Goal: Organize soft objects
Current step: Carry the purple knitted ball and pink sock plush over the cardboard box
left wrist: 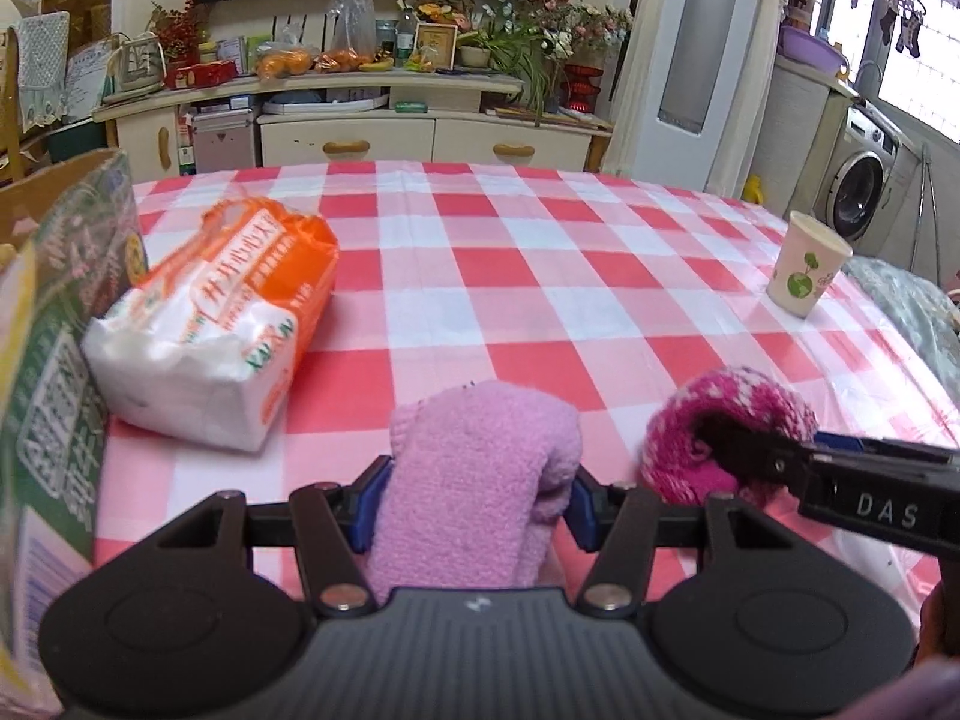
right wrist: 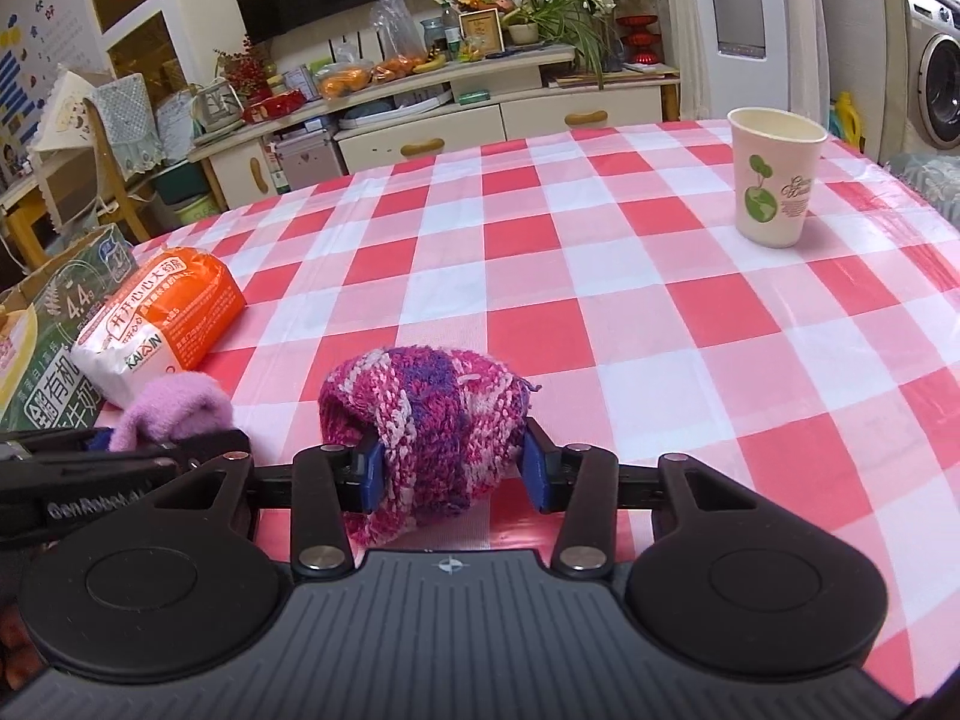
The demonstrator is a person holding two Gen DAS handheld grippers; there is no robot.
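Soft lilac knitted piece (left wrist: pixel 480 474), fuzzy and folded thick, sits squarely between the blue pads of the left gripper (left wrist: pixel 474 501); both pads press into its sides, so that gripper is clenched on it. Its rounded front end bulges past the fingertips over the red, pink and white checked tablecloth (left wrist: pixel 540 276), and its rear runs back toward the gripper's body.

Just to the right of it, the magenta, pink and purple knitted piece (right wrist: pixel 426 426) is between the blue pads of the right gripper (right wrist: pixel 453 468). The left pad is buried in the yarn, and the right pad touches its edge, so this gripper grasps the magenta knit. One loose end hangs below the fingers toward the cloth. In the left wrist view the same magenta knit shows beside the lilac one, with a dark finger of the right gripper against it; the two knits are near one another but apart.

Off to the left on the cloth lies an orange and white plastic pack of tissues (left wrist: pixel 210 324), resting against a green printed cardboard carton (left wrist: pixel 66 324) at the table's edge. A cream paper cup with a green globe print (right wrist: pixel 774 177) stands upright well away on the far right side of the table.
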